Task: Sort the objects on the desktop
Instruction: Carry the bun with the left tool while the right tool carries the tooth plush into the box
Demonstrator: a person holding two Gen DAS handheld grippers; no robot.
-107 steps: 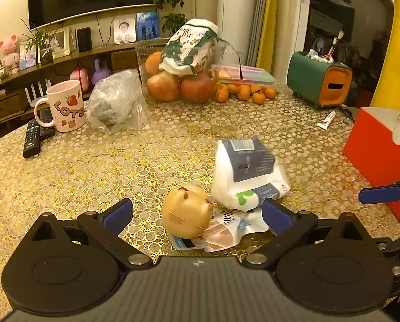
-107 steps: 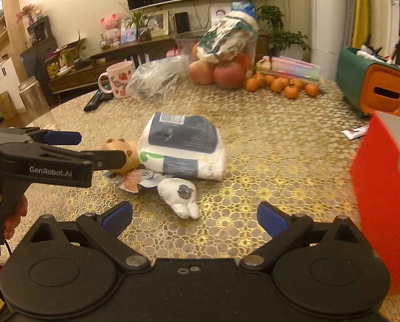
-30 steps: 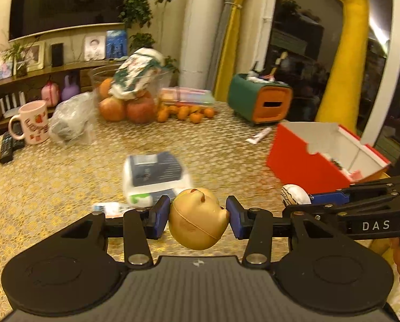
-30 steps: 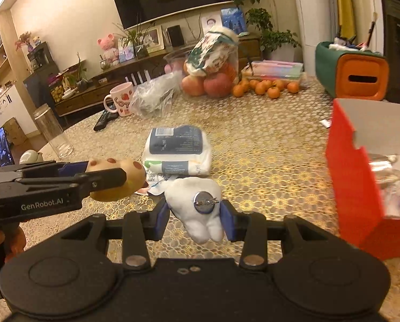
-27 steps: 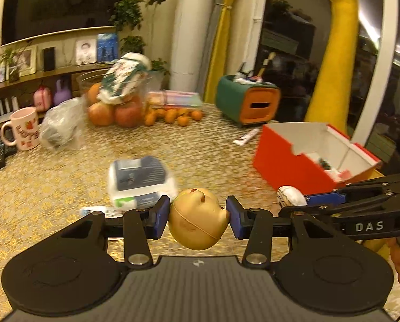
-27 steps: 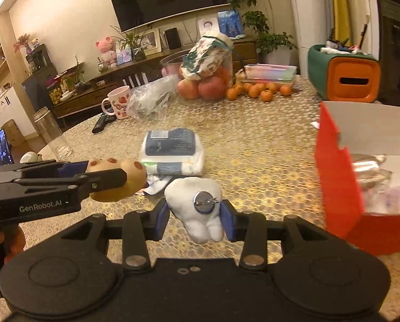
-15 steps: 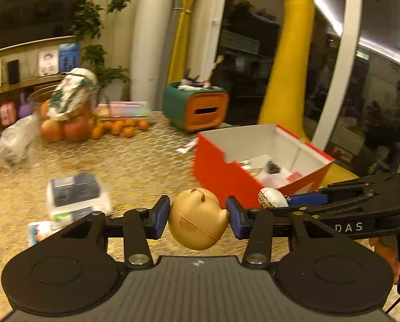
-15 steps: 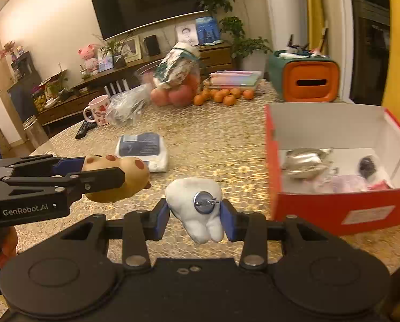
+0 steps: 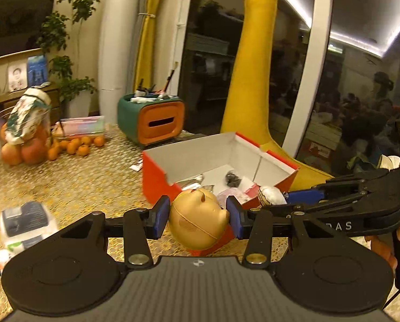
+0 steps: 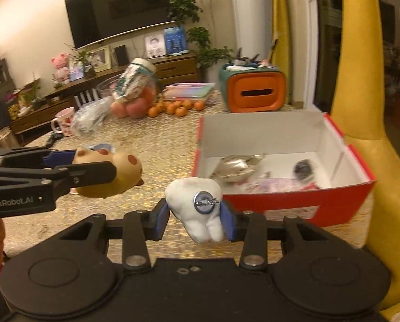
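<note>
My left gripper (image 9: 198, 216) is shut on a tan pig-shaped toy (image 9: 197, 221), held above the near wall of the open red box (image 9: 157, 171). My right gripper (image 10: 194, 218) is shut on a white tooth-shaped plush (image 10: 197, 206) with a metal pin on it, just short of the red box (image 10: 280, 209). In the right wrist view the left gripper (image 10: 92, 169) enters from the left with the pig toy (image 10: 114, 177). In the left wrist view the right gripper (image 9: 288, 198) comes in from the right with the tooth plush (image 9: 271, 196). Several small items lie inside the box.
A wipes pack (image 9: 25, 220) lies on the gold-patterned table (image 9: 87, 182). Farther back are apples and oranges (image 9: 76, 145), a green and orange holder (image 9: 157, 122) and a pink mug (image 10: 64, 123). A tall yellow giraffe figure (image 9: 251, 80) stands behind the box.
Both grippers have swung right and risen a little, each still holding its toy. The red box has come from the right side to right in front of them.
</note>
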